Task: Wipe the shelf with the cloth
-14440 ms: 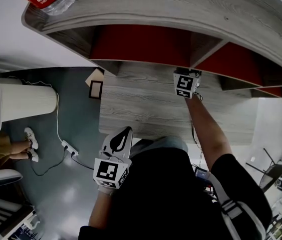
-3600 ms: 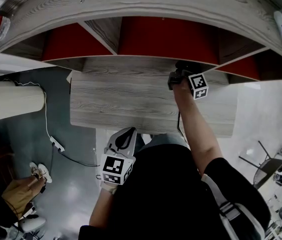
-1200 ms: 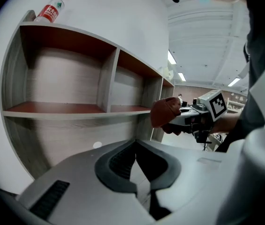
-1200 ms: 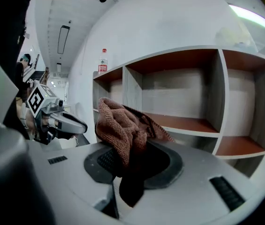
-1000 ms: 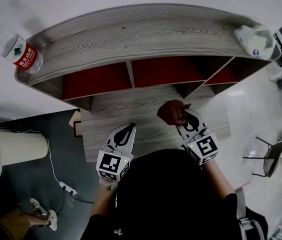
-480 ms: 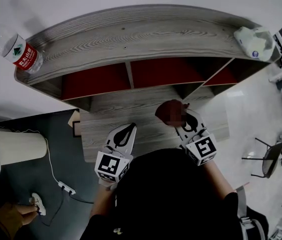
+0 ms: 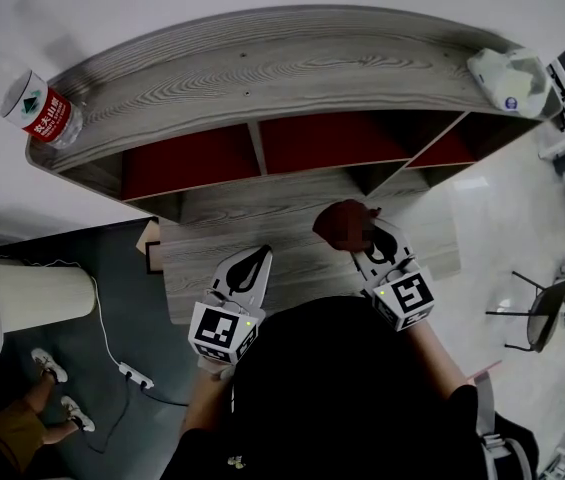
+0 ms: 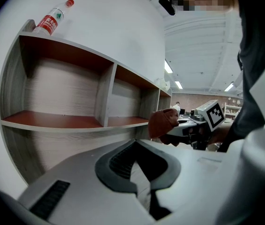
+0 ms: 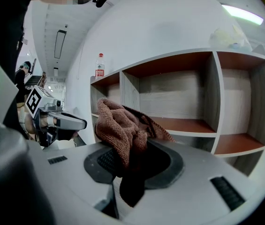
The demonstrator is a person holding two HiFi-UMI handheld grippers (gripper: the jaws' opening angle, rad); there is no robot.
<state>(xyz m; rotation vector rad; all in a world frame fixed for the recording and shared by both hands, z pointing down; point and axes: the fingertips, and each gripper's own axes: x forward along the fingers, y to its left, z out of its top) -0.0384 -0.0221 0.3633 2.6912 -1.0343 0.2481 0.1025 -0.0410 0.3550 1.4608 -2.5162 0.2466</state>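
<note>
Brown cloth (image 9: pixel 122 125) sits bunched and clamped in my right tool (image 7: pixel 377 243), near the grey wooden shelf (image 7: pixel 262 73); my left tool (image 7: pixel 249 266) is closed and empty.

Left gripper (image 7: pixel 252 256) is closed on nothing, right gripper (image 7: pixel 364 233) is pinching the cloth (image 7: pixel 343 224), both side by side in front of the shelf (image 7: pixel 262 78).

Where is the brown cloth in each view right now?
Head view: cloth right of centre, held by the right hand-held gripper.
Left gripper view: right of centre, mid-height.
Right gripper view: centre, between the jaws.
Shared landmark: water bottle on top of the shelf.
</note>
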